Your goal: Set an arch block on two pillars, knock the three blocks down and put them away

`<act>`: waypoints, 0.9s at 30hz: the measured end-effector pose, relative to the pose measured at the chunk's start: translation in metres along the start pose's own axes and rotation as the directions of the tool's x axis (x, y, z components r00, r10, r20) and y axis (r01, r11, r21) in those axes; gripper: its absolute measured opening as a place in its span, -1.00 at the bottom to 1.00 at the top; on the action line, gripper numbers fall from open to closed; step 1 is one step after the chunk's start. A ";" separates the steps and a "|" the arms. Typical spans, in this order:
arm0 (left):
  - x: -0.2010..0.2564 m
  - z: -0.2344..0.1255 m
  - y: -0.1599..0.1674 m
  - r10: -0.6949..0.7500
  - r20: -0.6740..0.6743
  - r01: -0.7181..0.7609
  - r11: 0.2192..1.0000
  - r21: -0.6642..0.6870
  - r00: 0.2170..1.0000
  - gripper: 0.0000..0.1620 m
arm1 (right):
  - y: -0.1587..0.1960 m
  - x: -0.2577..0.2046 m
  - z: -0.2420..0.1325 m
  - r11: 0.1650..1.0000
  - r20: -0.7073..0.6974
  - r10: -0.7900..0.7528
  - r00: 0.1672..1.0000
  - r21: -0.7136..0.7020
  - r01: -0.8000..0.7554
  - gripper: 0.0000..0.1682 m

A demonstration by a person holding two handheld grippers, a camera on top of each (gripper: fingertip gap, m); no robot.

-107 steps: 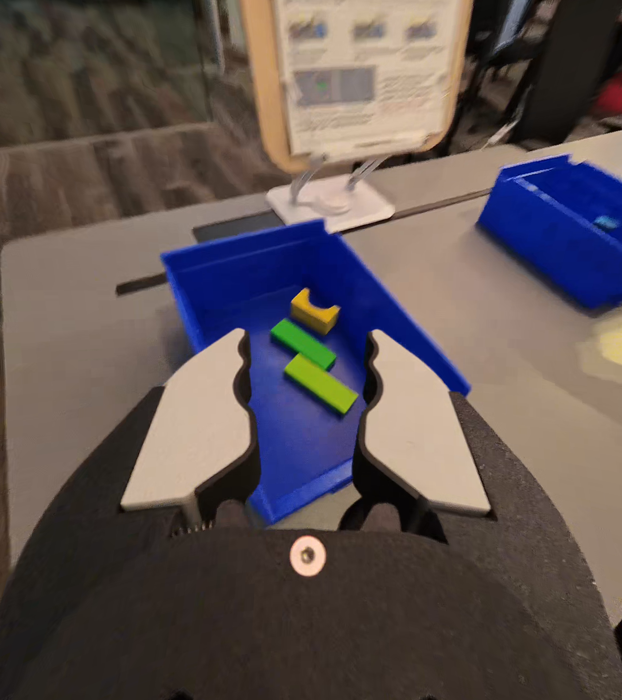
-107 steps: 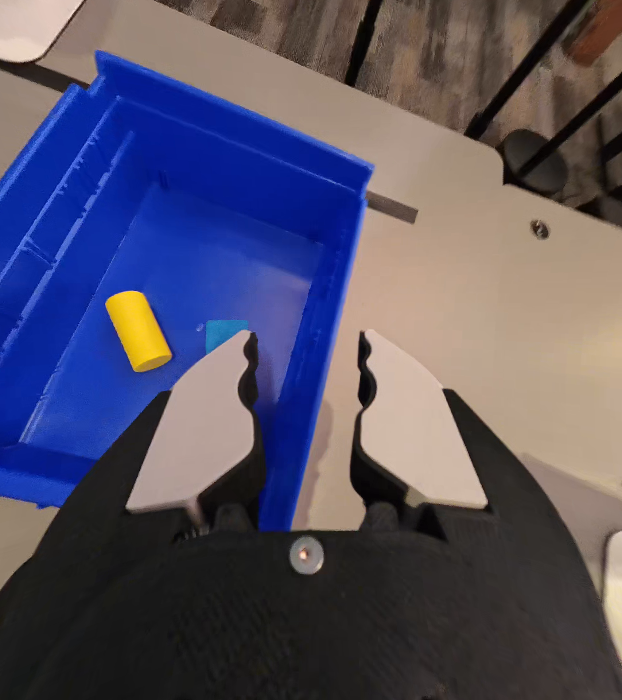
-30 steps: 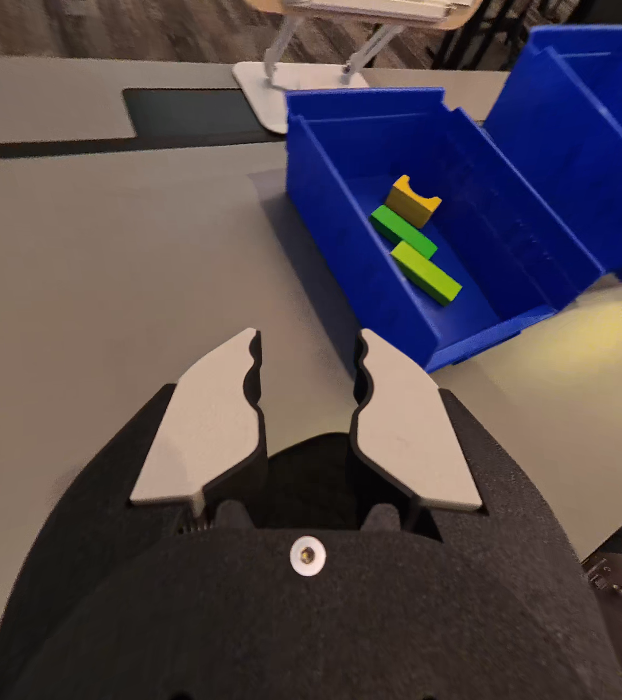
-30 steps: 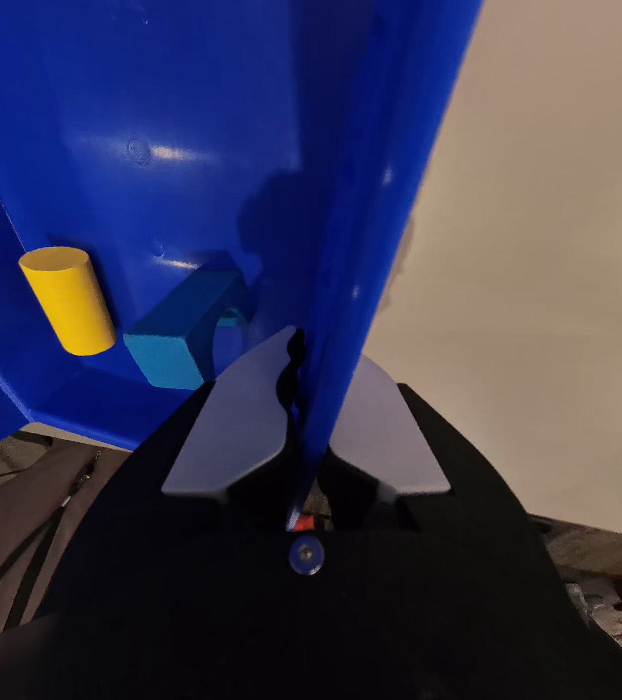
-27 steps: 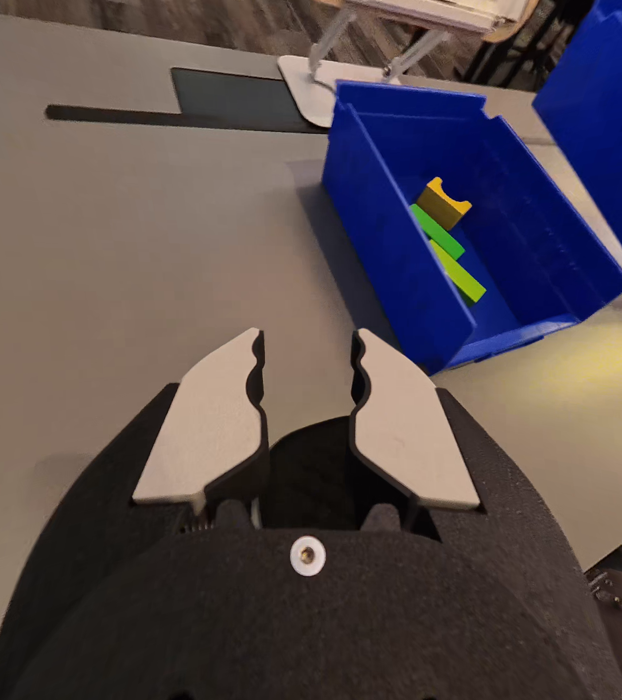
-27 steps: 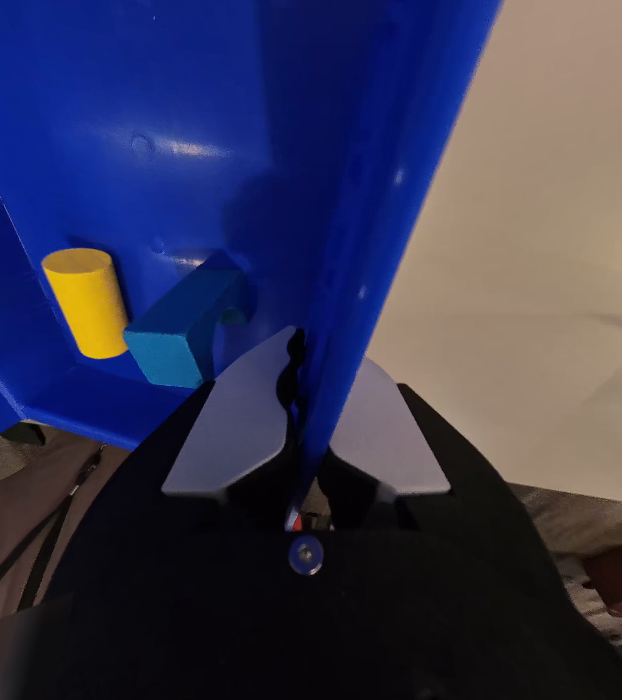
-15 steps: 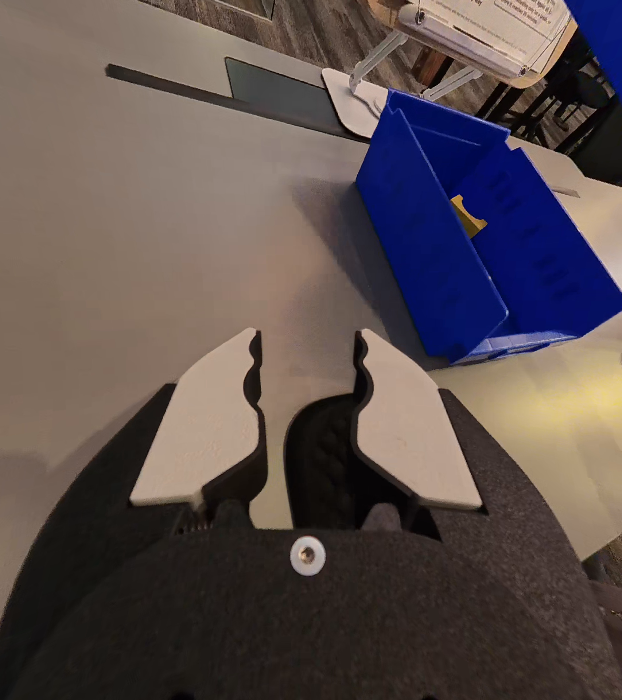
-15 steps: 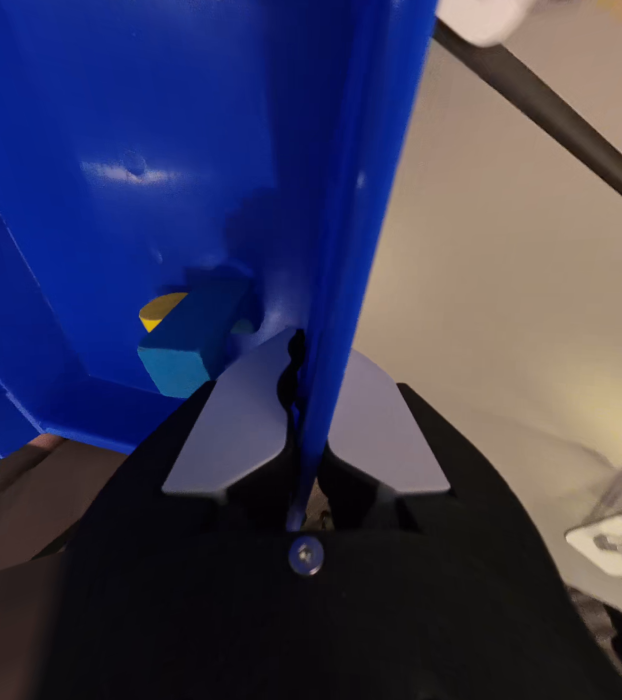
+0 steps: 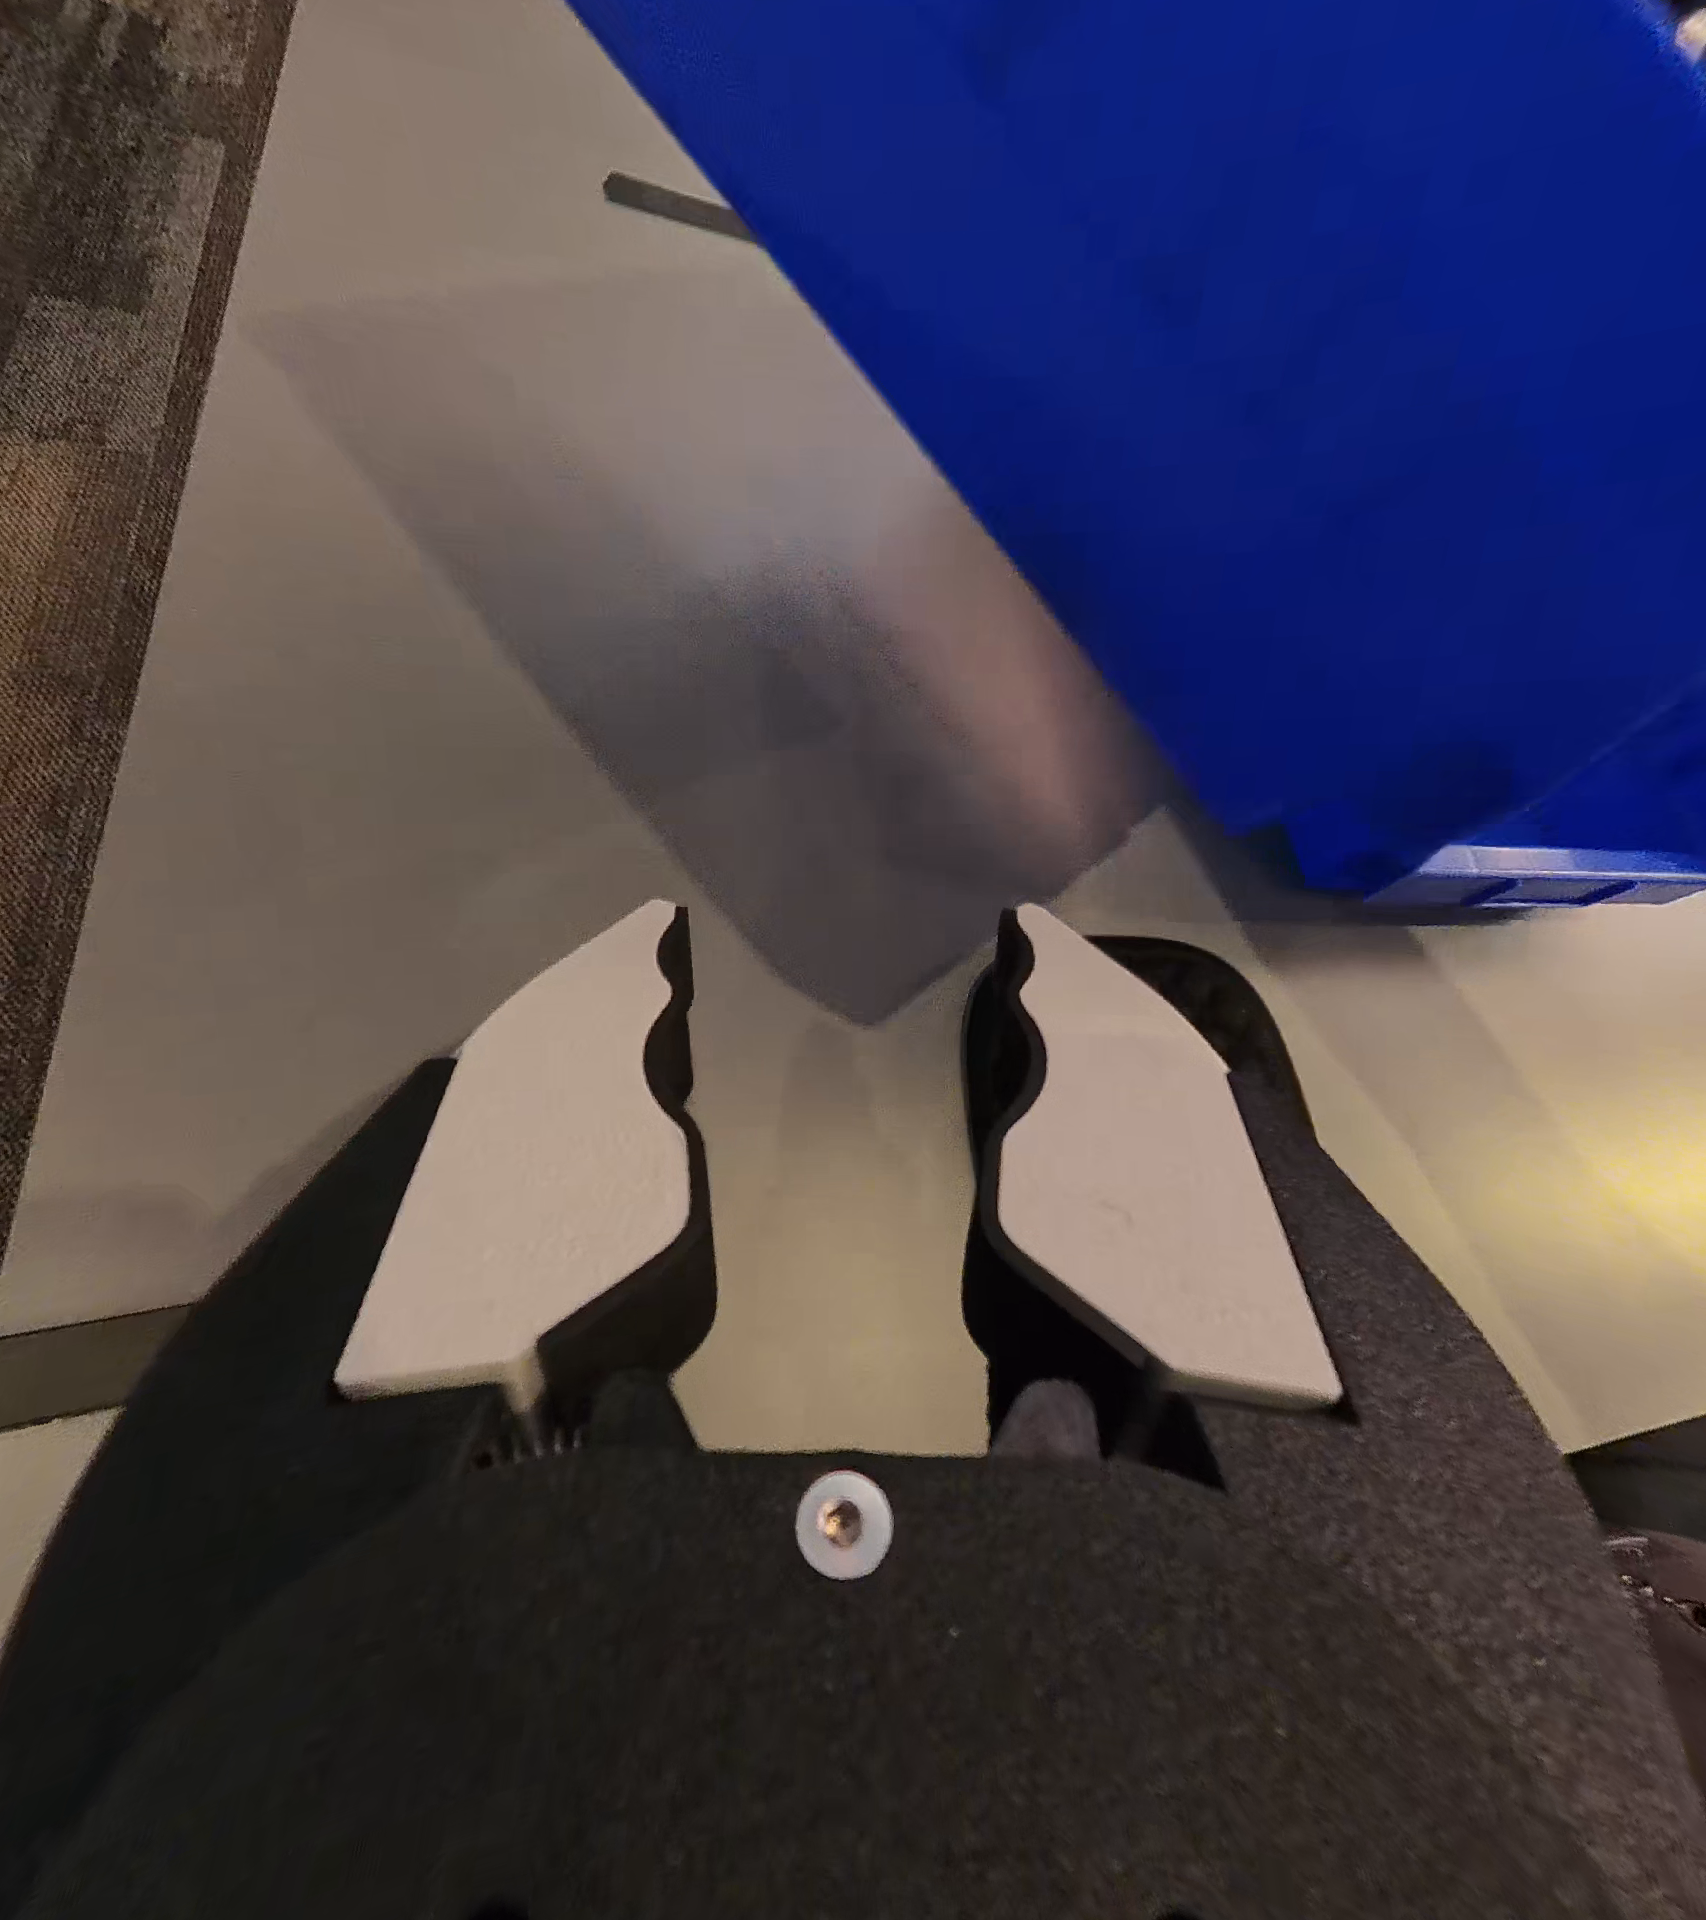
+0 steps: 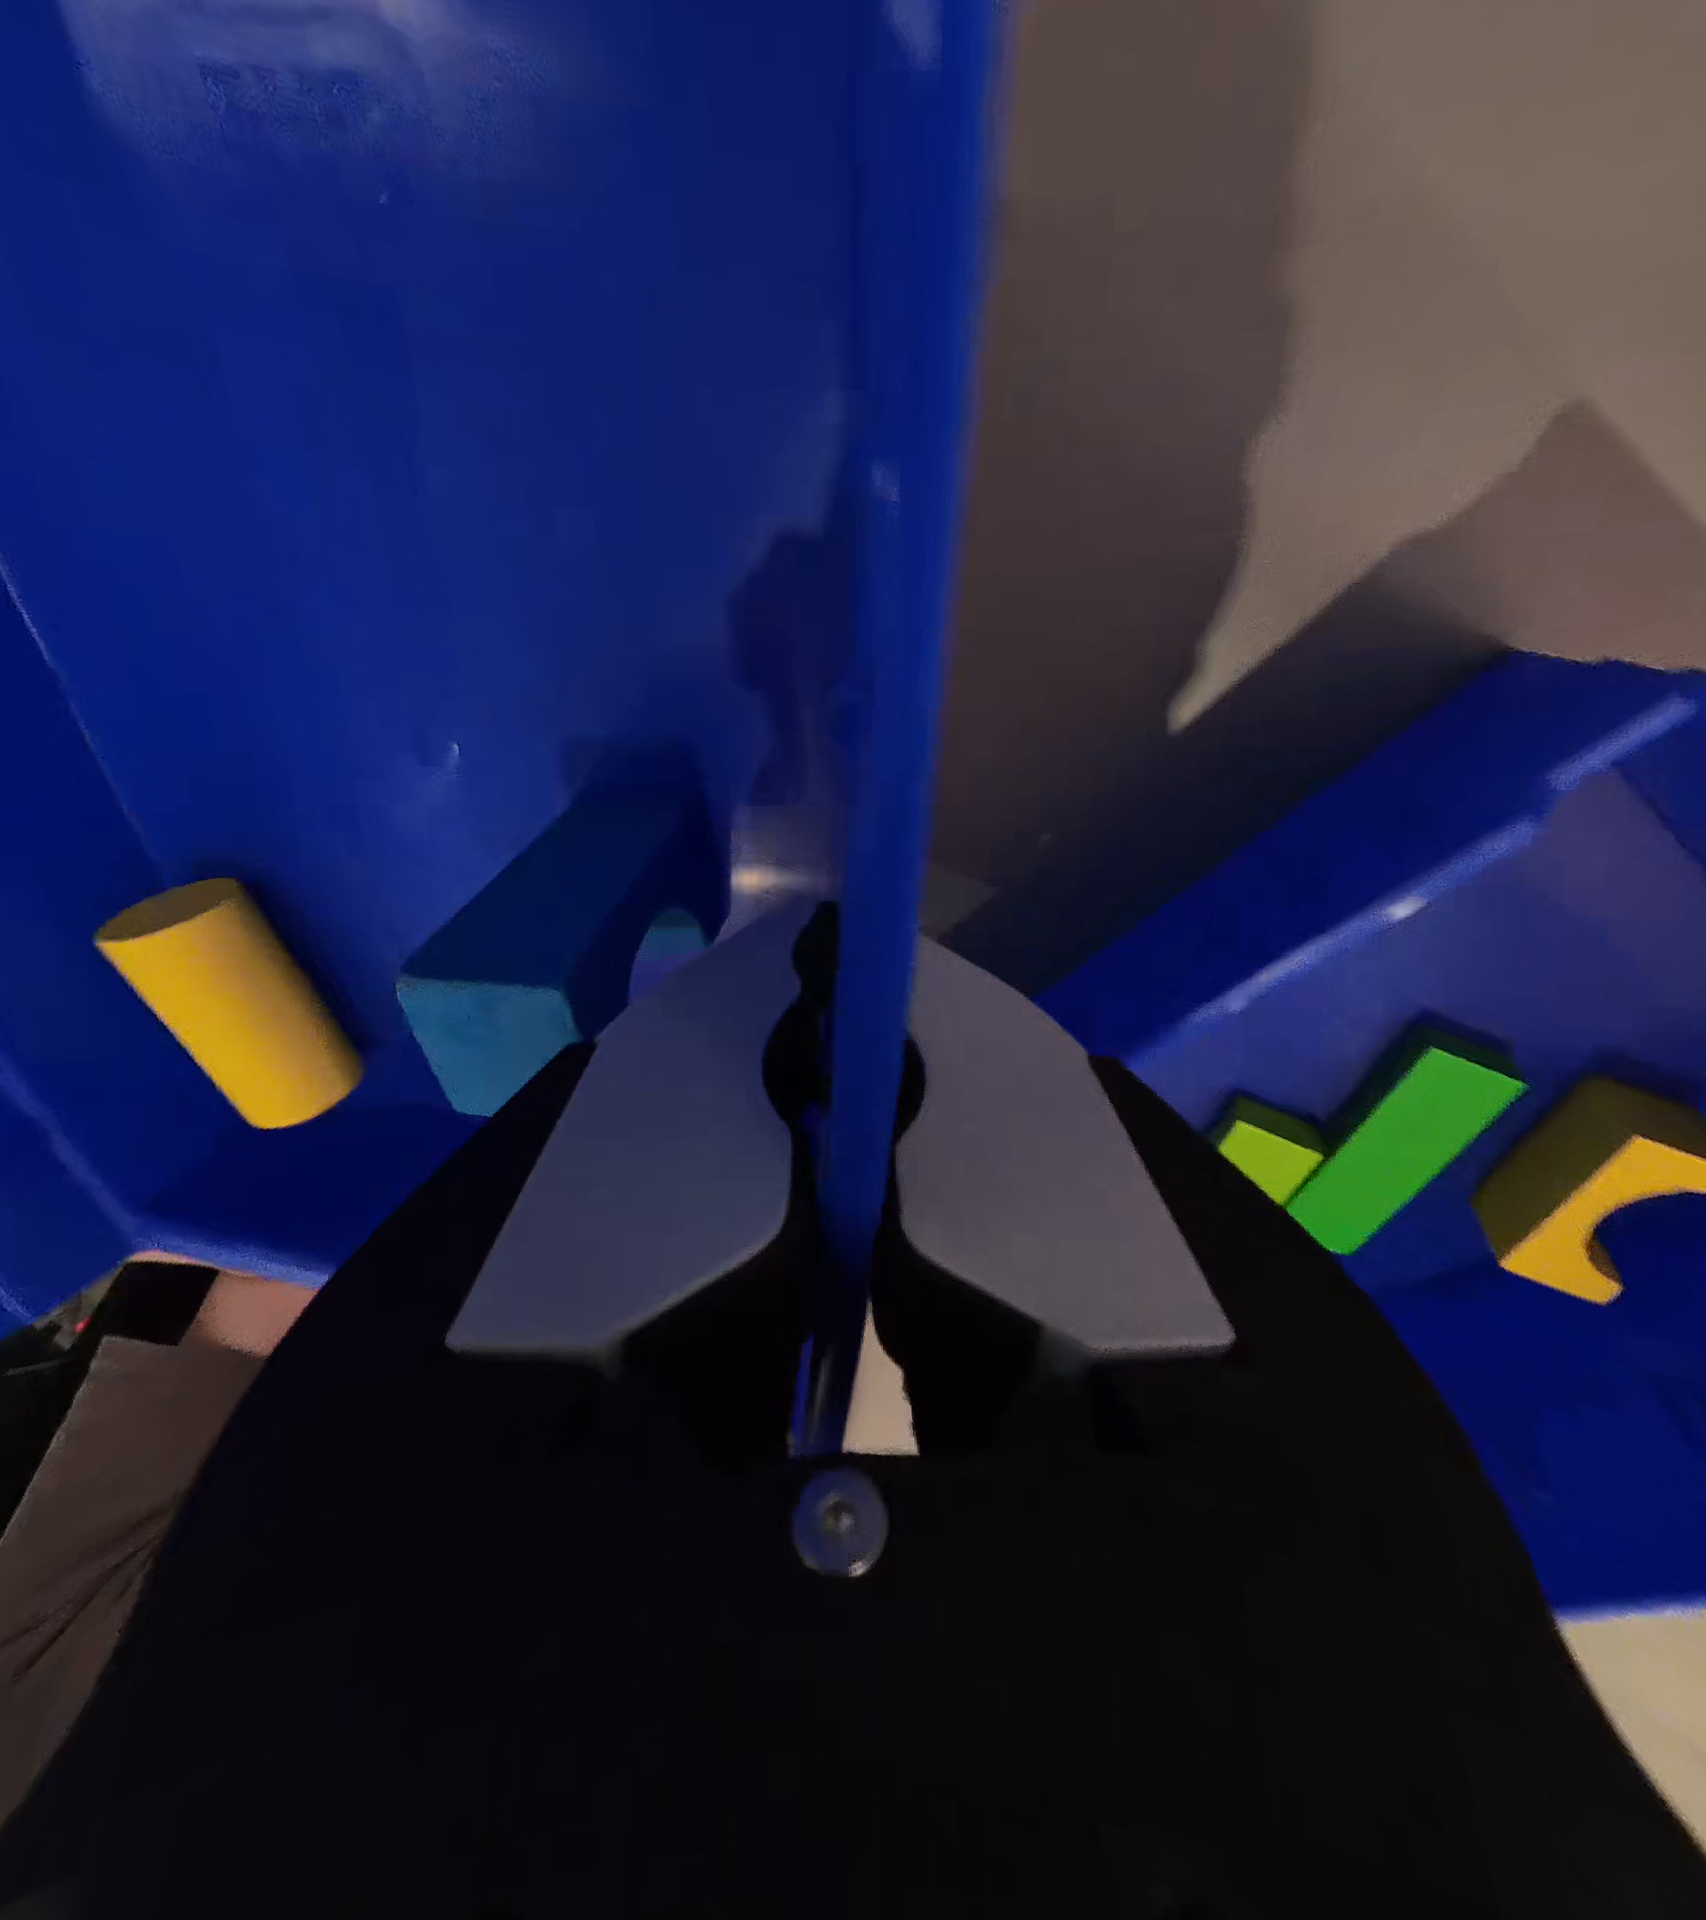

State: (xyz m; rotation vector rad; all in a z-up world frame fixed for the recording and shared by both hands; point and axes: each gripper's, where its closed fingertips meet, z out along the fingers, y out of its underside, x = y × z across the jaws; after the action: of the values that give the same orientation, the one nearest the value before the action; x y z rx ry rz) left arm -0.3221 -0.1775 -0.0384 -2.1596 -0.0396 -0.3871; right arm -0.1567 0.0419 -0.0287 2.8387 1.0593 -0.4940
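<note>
Bin in clamped right jaws holds yellow cylinder, blue arch.

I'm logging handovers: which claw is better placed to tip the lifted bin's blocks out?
Right claw: it is clamped on the lifted bin wall. Left claw is open, holding nothing.

Ahead and to the right of the left tool, the lifted blue bin is smeared by motion and cut off by the top and right edges, hiding the tabletop beyond. The right tool covers part of the teal arch block and 1 green block; the second bin is blurred.
</note>
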 end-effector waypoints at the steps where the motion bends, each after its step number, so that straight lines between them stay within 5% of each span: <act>1: -0.001 0.000 0.001 -0.005 -0.003 0.005 1.000 -0.003 1.000 -0.30 | -0.002 -0.004 0.008 1.000 0.006 0.003 1.000 -0.010 -0.003 -0.94; 12: 0.000 0.015 -0.026 -0.030 -0.021 0.032 0.997 0.069 0.999 -0.17 | -0.009 0.003 0.089 0.995 -0.057 0.098 0.994 -0.025 -0.099 -0.92; 16: -0.013 0.042 -0.041 -0.096 0.026 0.094 0.993 0.070 0.995 -0.26 | -0.006 0.007 0.108 0.996 -0.092 0.089 0.992 -0.017 -0.091 -0.88; 19: -0.032 0.068 -0.033 -0.050 0.163 0.055 0.998 -0.028 0.985 -0.26 | -0.012 0.007 0.090 0.999 -0.133 0.036 0.990 0.044 -0.030 -0.68; 22: -0.043 0.085 -0.018 0.006 0.238 0.029 0.989 -0.143 0.971 -0.11 | -0.019 0.019 0.039 0.968 -0.323 -0.074 0.943 0.203 0.145 -0.51; 25: -0.036 0.100 -0.004 0.043 0.188 0.003 0.971 -0.240 0.981 -0.29 | 0.001 0.028 -0.010 0.898 -0.432 -0.147 0.890 0.318 0.303 -0.42; 27: -0.032 0.102 -0.010 0.045 0.143 -0.012 0.974 -0.228 0.989 -0.68 | 0.028 0.038 -0.033 0.858 -0.440 -0.158 0.884 0.381 0.343 -0.42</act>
State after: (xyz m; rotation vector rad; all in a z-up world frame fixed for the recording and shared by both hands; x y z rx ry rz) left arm -0.3273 -0.0859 -0.0947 -2.4092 -0.0494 -0.2225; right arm -0.1023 0.0506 -0.0111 3.3168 1.6015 -0.1919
